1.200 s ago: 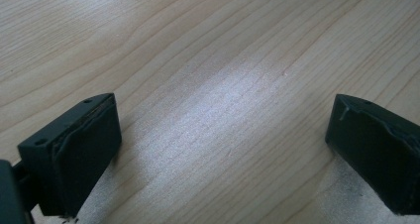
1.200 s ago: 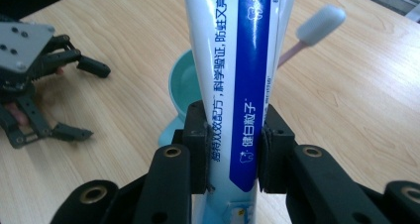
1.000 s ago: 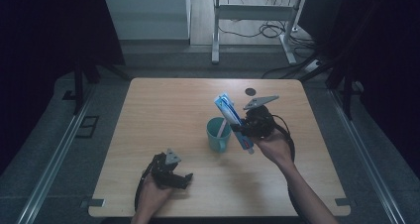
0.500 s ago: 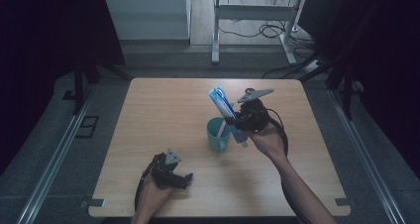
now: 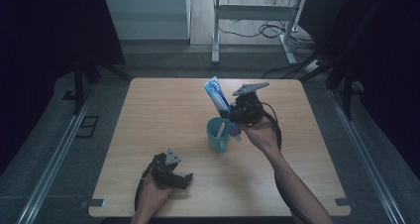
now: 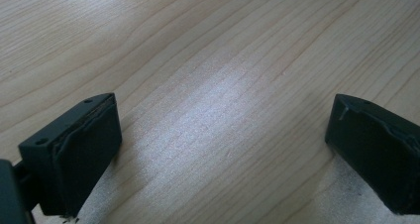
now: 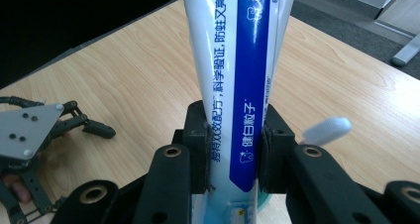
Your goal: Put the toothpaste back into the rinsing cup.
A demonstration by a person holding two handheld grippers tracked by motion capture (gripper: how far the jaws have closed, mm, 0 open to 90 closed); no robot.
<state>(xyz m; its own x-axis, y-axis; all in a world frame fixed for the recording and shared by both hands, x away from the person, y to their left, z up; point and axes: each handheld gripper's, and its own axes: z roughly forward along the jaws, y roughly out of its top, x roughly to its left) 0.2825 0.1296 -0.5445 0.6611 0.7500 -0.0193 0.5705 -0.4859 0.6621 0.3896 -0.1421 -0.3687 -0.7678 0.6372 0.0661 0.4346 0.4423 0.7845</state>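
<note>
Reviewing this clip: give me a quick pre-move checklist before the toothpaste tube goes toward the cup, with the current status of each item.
1. Right claw clamped on the toothpaste tube: ok.
2. Tube raised above the teal cup, in the high view: ok.
3. Cup upright on the table: ok.
4. Toothbrush in the cup leaves room for the tube: cannot tell.
5. Left claw open, holding nothing, low over the table: ok.
6. Left claw apart from the cup: ok.

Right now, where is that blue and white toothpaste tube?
In the high view the toothpaste tube stands slanted above the teal cup near the table's middle, clamped between the jaws of the right gripper; its lower end is at the cup's mouth.
</note>
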